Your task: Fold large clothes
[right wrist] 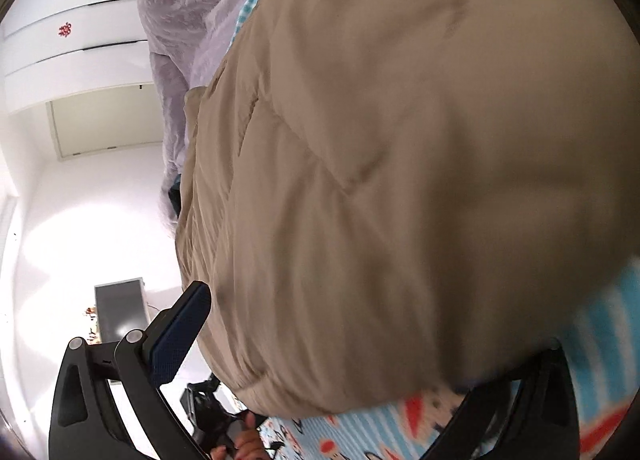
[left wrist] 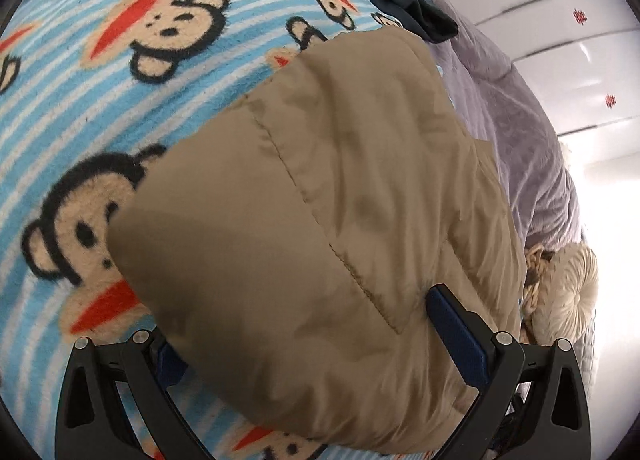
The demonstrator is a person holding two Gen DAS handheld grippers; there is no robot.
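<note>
A puffy tan quilted jacket [left wrist: 320, 220] lies folded on a blue striped monkey-print blanket [left wrist: 120, 108]. In the left wrist view its near end bulges between the wide-set jaws of my left gripper [left wrist: 300, 320]. The right finger's blue pad [left wrist: 460, 336] stands at the jacket's edge, and the left finger is mostly hidden under the fabric. In the right wrist view the jacket [right wrist: 400, 180] fills most of the picture. My right gripper [right wrist: 376, 316] is open wide around its near end. Its left pad [right wrist: 180, 336] is clear of the cloth and its right finger is blurred behind the jacket.
A lilac quilt [left wrist: 520, 120] lies bunched along the bed's far side, with a navy garment [left wrist: 400, 0] beside it. A round cream cushion [left wrist: 568, 292] sits at the right. White wardrobe doors [left wrist: 560, 20] stand behind. A person's hand [right wrist: 244, 440] shows below the right gripper.
</note>
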